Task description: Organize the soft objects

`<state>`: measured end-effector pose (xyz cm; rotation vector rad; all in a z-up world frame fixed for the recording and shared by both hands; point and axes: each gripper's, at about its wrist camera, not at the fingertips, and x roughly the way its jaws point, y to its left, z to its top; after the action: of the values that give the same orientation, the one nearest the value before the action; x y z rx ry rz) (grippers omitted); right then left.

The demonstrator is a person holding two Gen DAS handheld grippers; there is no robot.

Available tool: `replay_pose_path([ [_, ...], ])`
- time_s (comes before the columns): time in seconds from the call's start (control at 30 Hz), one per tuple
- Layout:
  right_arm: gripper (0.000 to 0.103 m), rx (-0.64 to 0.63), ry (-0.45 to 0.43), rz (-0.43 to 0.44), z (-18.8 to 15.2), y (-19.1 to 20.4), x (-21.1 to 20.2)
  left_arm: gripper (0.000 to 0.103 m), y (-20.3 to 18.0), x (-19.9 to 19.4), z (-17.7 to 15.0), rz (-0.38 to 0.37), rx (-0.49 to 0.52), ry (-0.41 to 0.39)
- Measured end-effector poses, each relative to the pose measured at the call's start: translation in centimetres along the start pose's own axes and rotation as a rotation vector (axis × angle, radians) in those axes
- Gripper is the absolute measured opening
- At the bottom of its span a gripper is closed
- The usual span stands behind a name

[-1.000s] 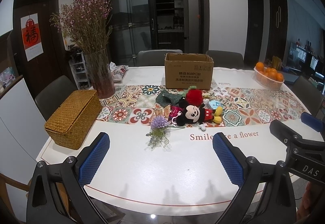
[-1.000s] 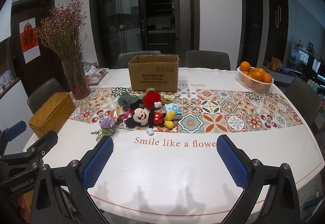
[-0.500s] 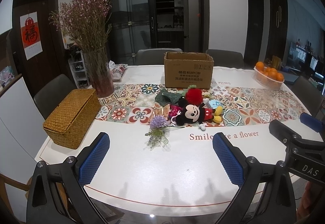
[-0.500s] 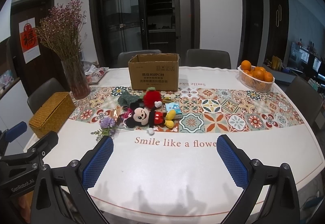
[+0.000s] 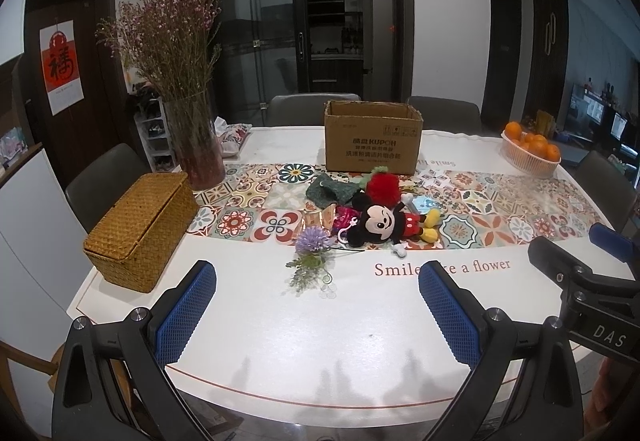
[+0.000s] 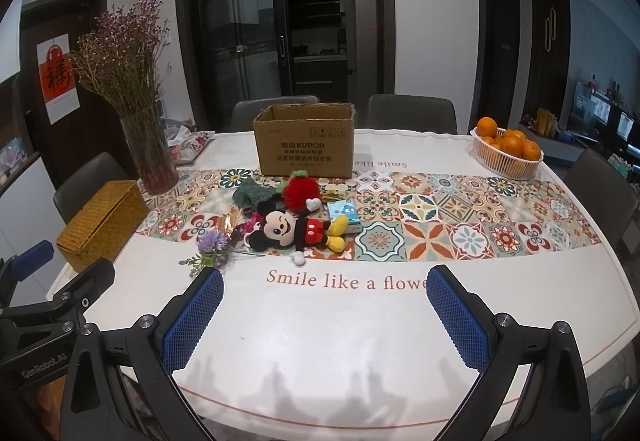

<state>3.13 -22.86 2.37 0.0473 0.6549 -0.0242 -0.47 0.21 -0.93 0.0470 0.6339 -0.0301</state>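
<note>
A Mickey Mouse plush [image 5: 386,225] [image 6: 296,227] lies on the patterned runner mid-table. Behind it sit a red fluffy plush [image 5: 383,187] [image 6: 301,191] and a dark green knitted piece [image 5: 332,191] [image 6: 252,193]. A purple artificial flower [image 5: 314,241] [image 6: 212,243] lies in front, and a small blue packet [image 6: 340,211] to Mickey's right. An open cardboard box [image 5: 372,137] [image 6: 306,139] stands behind them. My left gripper [image 5: 316,305] and right gripper [image 6: 324,309] are both open and empty, hovering over the white near edge, well short of the toys.
A woven wicker box [image 5: 140,225] [image 6: 100,221] sits at the left edge. A glass vase of dried flowers [image 5: 196,145] [image 6: 150,153] stands behind it. A basket of oranges [image 5: 530,153] [image 6: 506,153] is at the far right. Chairs surround the table.
Almost nothing has changed. Both views have shifted very slightly; the grippers stay open and the objects have not moved.
</note>
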Motion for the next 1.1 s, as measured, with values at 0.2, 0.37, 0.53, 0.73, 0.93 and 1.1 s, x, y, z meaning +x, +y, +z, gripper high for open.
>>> replay_pose_path([
  [0.2, 0.103, 0.003, 0.009, 0.003, 0.2, 0.2, 0.7, 0.103, 0.3, 0.8, 0.3, -0.004, 0.0, 0.01],
  [0.37, 0.103, 0.009, 0.023, 0.001, 0.4, 0.4, 1.8, 0.103, 0.6, 1.9, 0.7, -0.011, 0.002, 0.025],
  [0.53, 0.103, 0.01, 0.044, -0.008, 0.9, 1.0, 3.4, 0.103, 1.1, 3.8, 1.0, -0.022, 0.006, 0.049],
  [0.73, 0.103, 0.015, 0.078, -0.019, 2.0, 1.9, 6.4, 0.103, 2.0, 7.3, 2.2, -0.04, 0.021, 0.089],
  [0.93, 0.103, 0.019, 0.114, -0.023, 3.5, 3.3, 9.6, 0.103, 3.2, 10.9, 3.5, -0.07, 0.032, 0.131],
  [1.1, 0.103, 0.017, 0.154, -0.037, 4.5, 4.4, 12.2, 0.103, 4.2, 13.9, 4.1, -0.113, 0.024, 0.19],
])
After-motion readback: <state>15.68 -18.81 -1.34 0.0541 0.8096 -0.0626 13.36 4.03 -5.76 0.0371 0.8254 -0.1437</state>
